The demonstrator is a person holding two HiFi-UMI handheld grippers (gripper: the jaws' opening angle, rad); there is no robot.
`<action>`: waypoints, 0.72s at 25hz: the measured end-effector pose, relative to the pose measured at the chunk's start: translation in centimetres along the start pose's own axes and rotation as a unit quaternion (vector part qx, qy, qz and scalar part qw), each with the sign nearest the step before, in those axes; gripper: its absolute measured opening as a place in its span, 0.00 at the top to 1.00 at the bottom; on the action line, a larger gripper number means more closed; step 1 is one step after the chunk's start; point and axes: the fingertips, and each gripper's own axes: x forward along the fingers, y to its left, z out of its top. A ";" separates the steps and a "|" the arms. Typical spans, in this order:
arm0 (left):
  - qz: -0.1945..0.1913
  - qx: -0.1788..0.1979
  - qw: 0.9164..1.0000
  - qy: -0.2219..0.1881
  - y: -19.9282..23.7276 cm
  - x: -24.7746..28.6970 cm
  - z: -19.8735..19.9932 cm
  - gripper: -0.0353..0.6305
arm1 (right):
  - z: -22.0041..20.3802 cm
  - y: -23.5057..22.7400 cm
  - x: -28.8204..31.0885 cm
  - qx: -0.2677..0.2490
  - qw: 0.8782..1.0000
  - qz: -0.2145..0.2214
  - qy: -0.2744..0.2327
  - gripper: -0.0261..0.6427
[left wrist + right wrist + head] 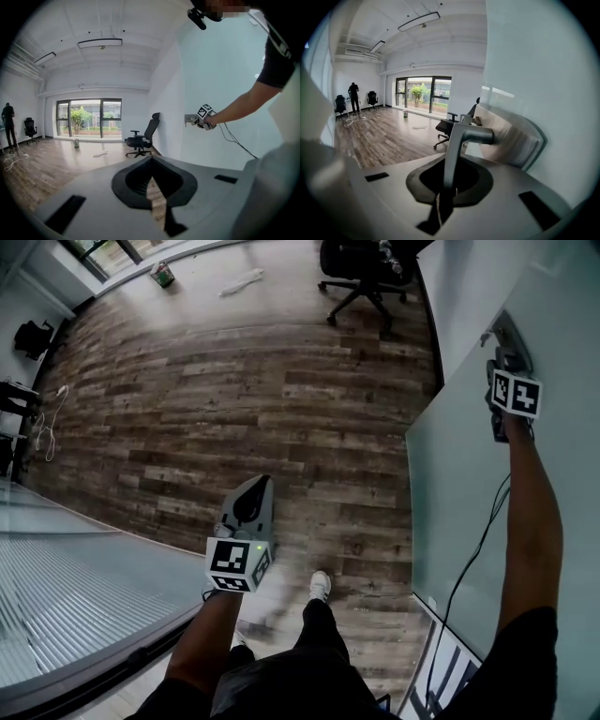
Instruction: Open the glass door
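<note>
A: At your right, where's the glass door (450, 493)?
B: Right there, upright. Your right gripper (448, 187) has its fingers pinching the door's lever handle (455, 149).
A: Left gripper (255, 486)?
B: Over the wood floor (234, 381), fingers seemingly pressed together, nothing between.

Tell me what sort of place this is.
Most likely a sparsely furnished office. A black swivel office chair stands on the grey-brown wood-plank floor, a frosted glass door carries a silver metal lever handle, and a tall dark-framed window wall closes the far end.
</note>
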 end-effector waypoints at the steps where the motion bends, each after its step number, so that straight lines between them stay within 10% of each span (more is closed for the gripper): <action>1: -0.001 0.002 1.000 0.000 -0.1 -0.1 0.2 0.94 | -0.2 0.0 -0.1 -0.001 1.000 0.005 0.016 0.94; 8: -0.013 0.003 1.000 -0.019 -0.9 -1.7 1.4 0.94 | 0.2 -0.9 -3.7 -0.011 0.995 -0.011 0.096 0.72; 13: -0.016 -0.007 0.999 -0.035 -0.8 -5.1 2.0 0.94 | 0.2 -0.8 -11.7 -0.001 0.993 -0.115 -0.035 0.72; 18: -0.026 -0.015 0.998 -0.049 -2.0 -9.7 1.6 0.94 | -3.1 8.6 -22.8 0.069 0.984 -0.040 -0.157 0.76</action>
